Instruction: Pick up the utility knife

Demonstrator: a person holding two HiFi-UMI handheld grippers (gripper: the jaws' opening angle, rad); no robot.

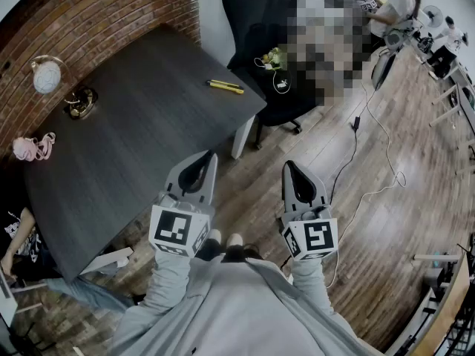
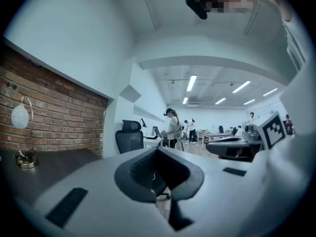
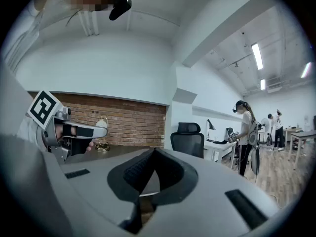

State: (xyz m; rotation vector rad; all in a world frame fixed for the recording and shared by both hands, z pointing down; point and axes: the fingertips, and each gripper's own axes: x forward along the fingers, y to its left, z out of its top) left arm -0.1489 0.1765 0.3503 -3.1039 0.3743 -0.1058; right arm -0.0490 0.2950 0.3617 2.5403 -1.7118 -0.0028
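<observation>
Fingers: shut tip to tip on both the left gripper [image 1: 209, 156] and the right gripper [image 1: 289, 166], with nothing between them. That reads as a ready carry, not a grip.
Grippers: side by side at lower centre of the head view, level and pointing up the frame. The left one sits by the worktop [image 1: 141, 132] edge and the right one over the wooden floor.
Utility knife [image 1: 225, 86]: yellow, lying flat at upper centre near the worktop's far corner, just beside the black chair [image 1: 256, 13]. It is well apart from both grippers and untouched.
Lamp [image 1: 46, 76]: upper left, clear of the route.
Stage: approach seems not yet begun.
Next need: probably reach up-frame and spread one pair of fingers before closing across the handle.
Risk: the knife sits close to the edge, so a nudge might push it off.
</observation>
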